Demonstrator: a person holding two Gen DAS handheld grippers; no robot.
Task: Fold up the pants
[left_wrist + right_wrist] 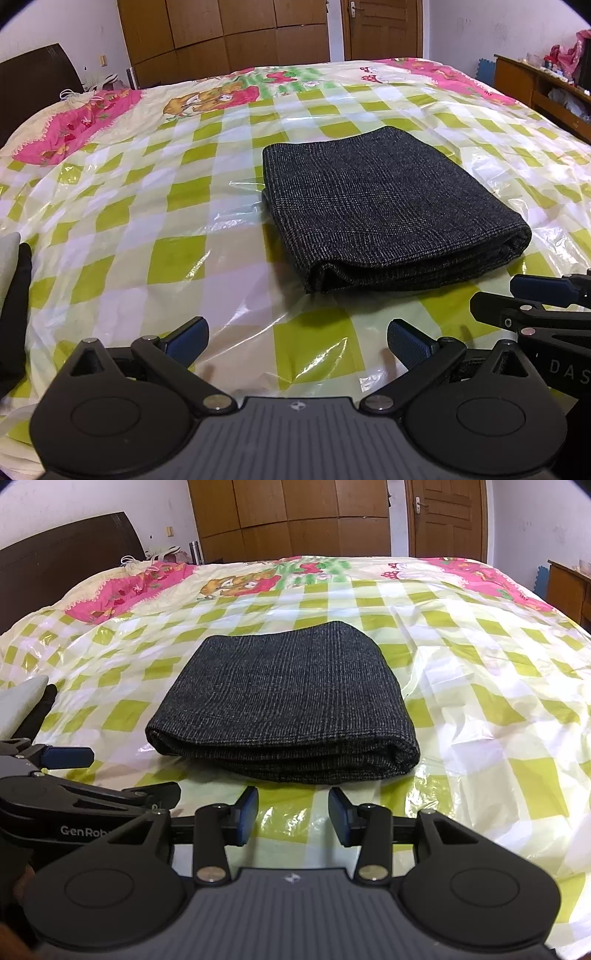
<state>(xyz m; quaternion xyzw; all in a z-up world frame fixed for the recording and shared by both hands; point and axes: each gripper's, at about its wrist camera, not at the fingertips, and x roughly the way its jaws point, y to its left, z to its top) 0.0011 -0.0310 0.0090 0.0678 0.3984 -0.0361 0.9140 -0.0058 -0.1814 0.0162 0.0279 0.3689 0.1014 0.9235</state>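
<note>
The pants point(284, 705), of dark grey woven cloth, are seen folded into a thick, neat rectangle on the bed point(480, 709), which is covered by a clear plastic sheet point(236, 236) over a green-and-white checked cover with pink cartoon borders. The stacked folded edges are turned toward the cameras. The left tool point(297, 341) is held low over the bed, just short of the near edge of the pants; its blue-padded fingers are spread wide apart and nothing is gripped between them. The right tool point(293, 818) is held just in front of the same edge, its fingers partly apart and likewise empty. The two tools are held close beside each other. A wooden wardrobe point(295, 513) and a door point(447, 517) are seen behind the bed, and a dark headboard point(62, 550) at its left.
</note>
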